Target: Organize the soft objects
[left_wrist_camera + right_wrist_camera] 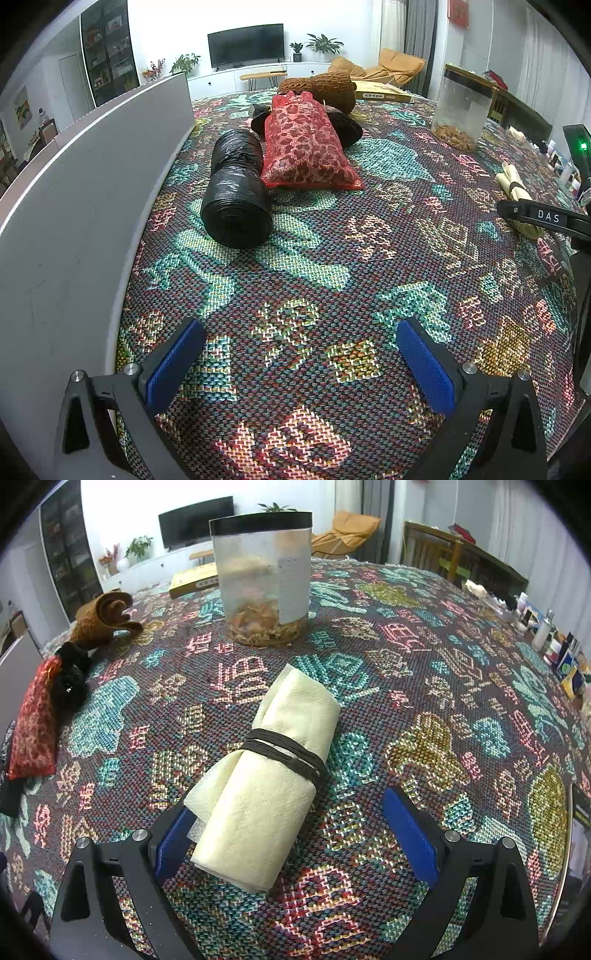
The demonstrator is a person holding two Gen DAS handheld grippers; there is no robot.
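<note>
Here, left wrist view: left gripper (299,363), 2 blue-padded fingers spread wide, nothing between them, above a woven patterned tablecloth (332,258). Ahead, 1 black plastic-bag roll (236,192) lying lengthwise beside a grey panel (74,221); touching its right side, 1 red mesh pouch (306,147); behind the pouch, 1 black soft item (347,127), partly hidden; further back, 1 brown knitted roll (328,90). At right, 1 clear canister with black lid (461,110), and at the frame's right edge part of the right gripper's black body overlapping 1 cream roll (513,184). Right wrist view: right gripper (291,834), fingers spread to full width and gripping nothing. The cream cloth roll (273,775), bound at its middle by 1 dark band (284,751), lies on the tablecloth (424,720) between the fingers, its near end against the left blue pad (173,843) and well apart from the right pad. Beyond it, the canister (262,579); at left, the brown roll (105,618), black item (72,675) and red pouch (35,723) in 1 line.
</note>
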